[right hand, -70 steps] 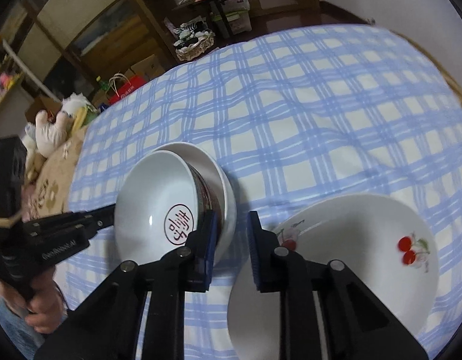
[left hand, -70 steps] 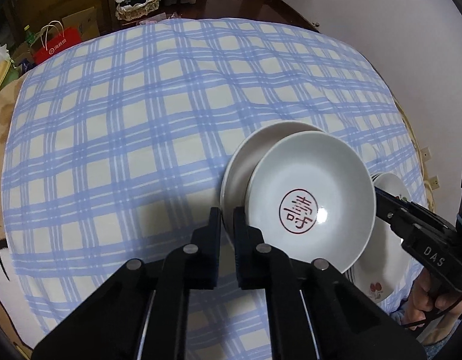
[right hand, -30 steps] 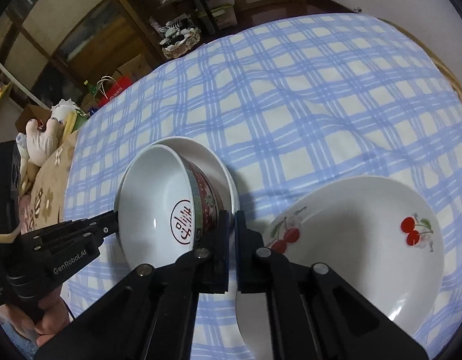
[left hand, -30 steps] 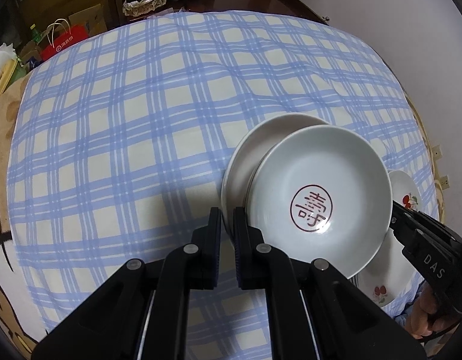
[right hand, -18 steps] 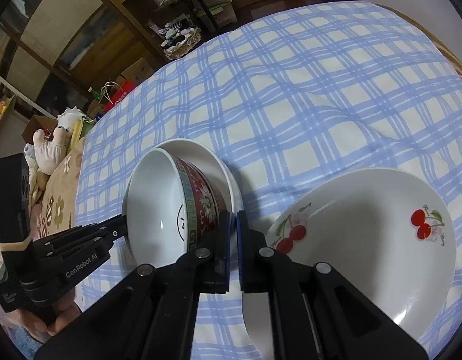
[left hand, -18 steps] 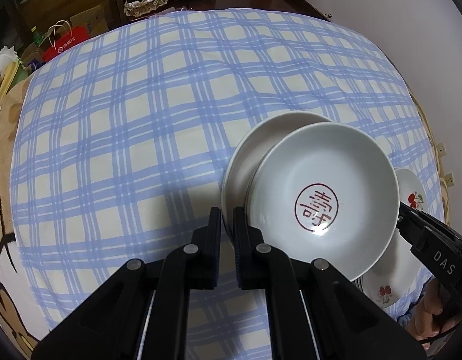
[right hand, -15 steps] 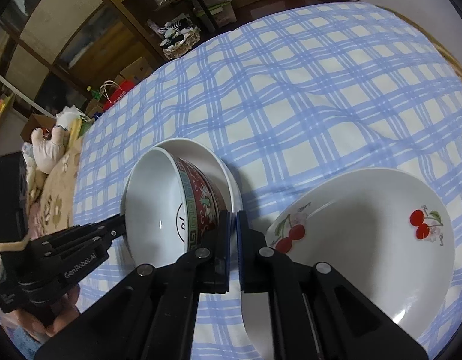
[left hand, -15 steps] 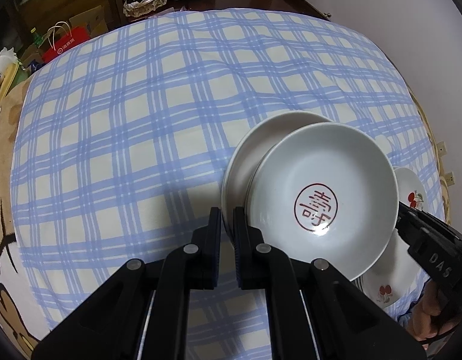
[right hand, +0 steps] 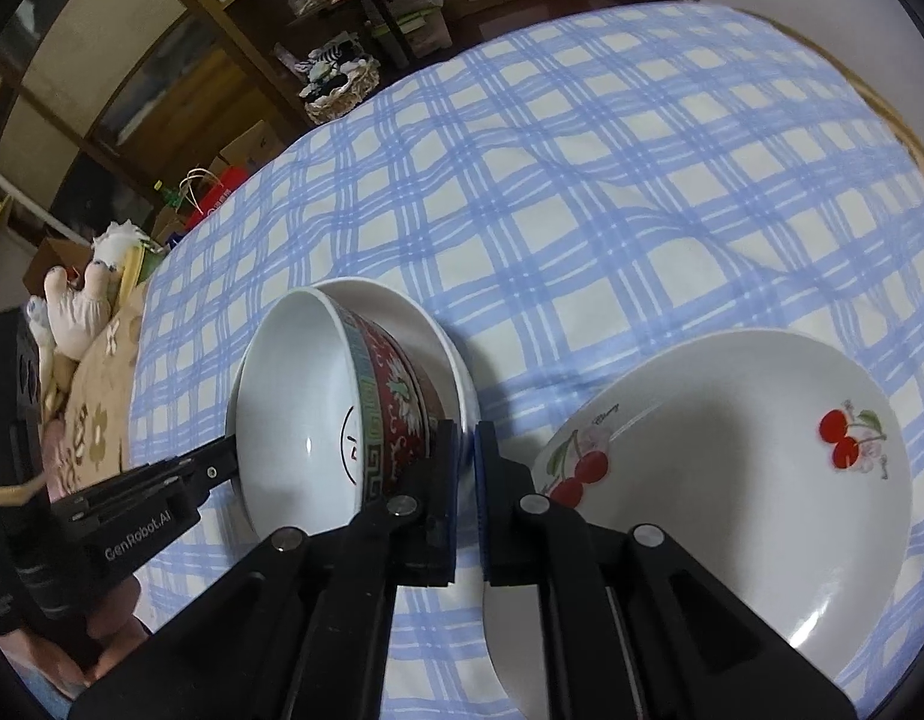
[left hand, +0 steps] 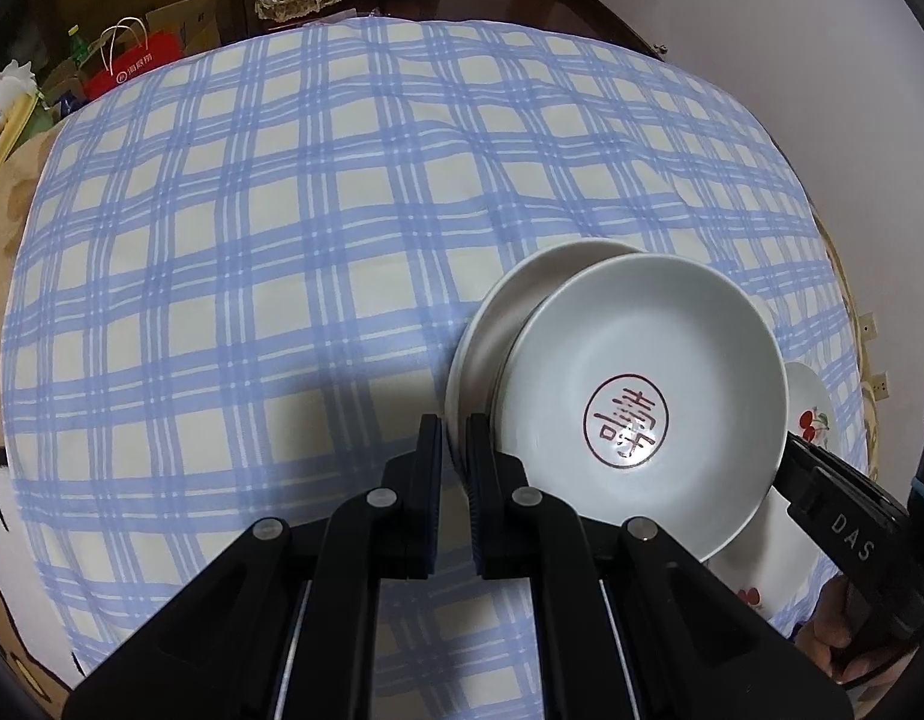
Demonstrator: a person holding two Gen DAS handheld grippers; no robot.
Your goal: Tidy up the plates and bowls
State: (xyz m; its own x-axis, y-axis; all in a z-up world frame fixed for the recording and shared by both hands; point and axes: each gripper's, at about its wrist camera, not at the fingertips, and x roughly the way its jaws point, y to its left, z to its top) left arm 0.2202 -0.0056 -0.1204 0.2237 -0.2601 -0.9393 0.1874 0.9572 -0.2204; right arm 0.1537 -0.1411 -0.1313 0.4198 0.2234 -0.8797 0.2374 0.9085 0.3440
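Item: bowl (left hand: pixel 636 414), white inside with a round red seal mark at its bottom, red and green patterned band outside (right hand: pixel 396 420). Position: near right part of the table, tilted, its near rim raised, nested against a plain white plate (left hand: pixel 498 324) that lies under and behind it.

Held by: left gripper (left hand: pixel 453 468), fingers pressed almost together on the rim at the bowl's left edge; whether they pinch the plate's edge, the bowl's, or both cannot be told. Right gripper (right hand: pixel 467 480), fingers likewise nearly closed, pinching a rim at the opposite side, close against the patterned wall; in the left wrist view its black body (left hand: pixel 846 534) meets the bowl's right edge.

Adjacent: cherry plate (right hand: pixel 726 468), white with red cherry prints, just to the right of the bowl, partly overlapped by it in the left wrist view.

Support: table under a blue-checked cloth (left hand: pixel 282 240), bare across its far and left parts.

Step in hand, by judgement: a two-handed carry or repositioning of the bowl and plain plate together, both grips set.

Next move calls for: keeping both hands level with each other so the tilted bowl does not slide off, then setting the pair down flat, likely onto or beside the cherry plate, before letting go.
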